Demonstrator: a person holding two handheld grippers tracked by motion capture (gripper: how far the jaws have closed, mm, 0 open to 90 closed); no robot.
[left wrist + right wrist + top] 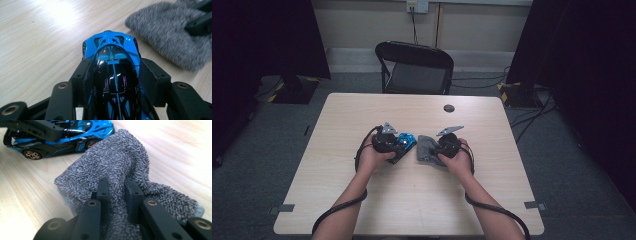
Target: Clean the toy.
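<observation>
Pale wood table [362, 200] fills the middle of the high view, with a black chair [414, 67] behind it at top centre, dark curtains in both upper corners and grey carpet around. Near the table's centre the left gripper [399, 145] is clamped on a blue and black toy car [406, 142]; in the left gripper view the car [112, 65] sits lengthwise between the jaws, their pads pressed to its flanks and one end pointing up the frame. Just right of it in the high view, the right gripper [434, 150] has its jaws pinched tight on a fold of a grey cloth [426, 149]. In the right gripper view the cloth [117, 162] bunches up from the jaws toward the upper left, where the car [62, 137] stands side-on across the top edge, the cloth's far corner reaching nearly to its wheel; whether they touch I cannot tell. So the car's long axis lies crosswise to the right gripper's line of reach, with the cloth between, and the right hand [457, 160] is the nearer one to bring the cloth onto the car. That wipe looks like the next move, a short carry up and to the left in that view.
</observation>
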